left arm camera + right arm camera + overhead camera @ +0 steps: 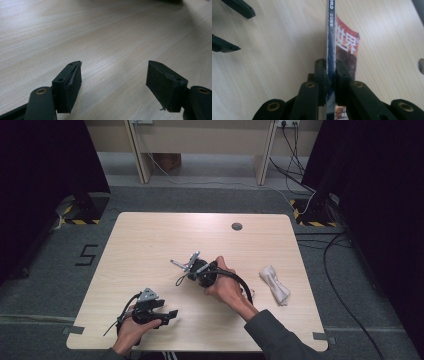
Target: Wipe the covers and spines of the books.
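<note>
Left hand-held gripper (170, 314) rests released on the tabletop (150, 240); right hand-held gripper (331, 67) is clenched on a magazine (330, 37) held edge-on.

This looks like a lab or test room, not a home. A plain wooden table (150, 240) stands alone in the middle of the frame on a grey carpet floor (45, 285). Black curtains (45, 160) hang at the far left and far right. Yellow and black warning tape (75, 221) marks stand feet at both sides. Loose cables (340, 290) run over the floor at the right. A number five (87, 255) is taped on the floor at the left. A wooden desk (200, 140) stands along the top.
</note>
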Available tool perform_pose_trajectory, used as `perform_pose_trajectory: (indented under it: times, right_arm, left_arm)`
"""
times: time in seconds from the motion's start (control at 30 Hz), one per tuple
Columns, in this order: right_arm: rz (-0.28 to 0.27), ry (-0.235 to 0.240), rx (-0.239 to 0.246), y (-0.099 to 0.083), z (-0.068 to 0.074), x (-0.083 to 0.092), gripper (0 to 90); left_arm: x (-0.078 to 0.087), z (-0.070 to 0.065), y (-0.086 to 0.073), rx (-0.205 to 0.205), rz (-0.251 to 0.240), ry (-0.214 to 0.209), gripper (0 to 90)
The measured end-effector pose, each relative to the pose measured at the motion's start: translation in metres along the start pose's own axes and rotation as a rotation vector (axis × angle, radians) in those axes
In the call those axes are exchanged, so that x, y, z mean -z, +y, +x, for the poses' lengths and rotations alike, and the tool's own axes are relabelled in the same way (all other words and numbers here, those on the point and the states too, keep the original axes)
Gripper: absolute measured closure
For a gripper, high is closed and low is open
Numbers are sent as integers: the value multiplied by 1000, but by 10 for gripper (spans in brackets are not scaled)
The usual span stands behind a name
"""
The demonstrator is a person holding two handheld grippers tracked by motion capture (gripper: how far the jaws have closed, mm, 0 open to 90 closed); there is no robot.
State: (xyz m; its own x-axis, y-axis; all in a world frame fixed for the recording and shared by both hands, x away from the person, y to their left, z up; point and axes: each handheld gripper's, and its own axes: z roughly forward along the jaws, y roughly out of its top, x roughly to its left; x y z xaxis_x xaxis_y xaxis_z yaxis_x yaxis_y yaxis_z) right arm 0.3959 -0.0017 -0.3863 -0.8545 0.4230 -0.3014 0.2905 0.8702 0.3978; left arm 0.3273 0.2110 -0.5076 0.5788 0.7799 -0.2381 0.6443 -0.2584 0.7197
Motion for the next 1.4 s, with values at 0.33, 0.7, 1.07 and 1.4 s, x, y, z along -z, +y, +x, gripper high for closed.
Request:
perform_pose_trajectory:
  times: [0.33, 0.7, 1.07, 1.4]
  right_arm:
    - [-11, 67, 3, -4, 18, -18, 818]
    - [-37, 133, -30, -14, 30, -34, 792]
    - [-63, 230, -94, -25, 40, -48, 724]
    - [-121, 263, -138, -32, 37, -45, 675]
  left_arm:
    - [0, 2, 0, 5, 4, 17, 277]
    - [1, 5, 1, 20, -1, 36, 272]
    - [1, 6, 0, 20, 3, 42, 269]
    - [1, 7, 0, 22, 11, 50, 268]
